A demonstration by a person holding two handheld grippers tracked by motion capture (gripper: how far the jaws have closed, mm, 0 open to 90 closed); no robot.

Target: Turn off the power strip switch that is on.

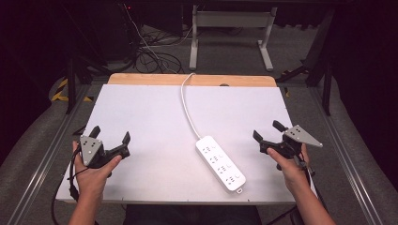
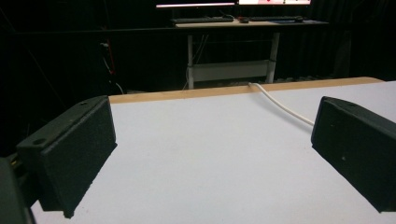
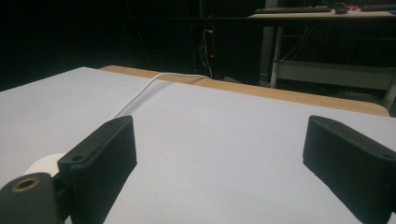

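At the left we see the left gripper (image 1: 111,136) held just above the white-topped table with a pale wooden far edge (image 1: 141,112), its black fingers (image 2: 70,154) spread wide apart with nothing between them. Right of centre a white four-socket power strip (image 1: 220,161) lies flat on the table, its white cable (image 1: 187,103) running over the far edge. At the right, the right gripper (image 1: 267,131) hovers, fingers equally apart. Behind, a dark room holds tangled black floor cables (image 1: 150,58) and a grey-legged desk (image 1: 230,21).
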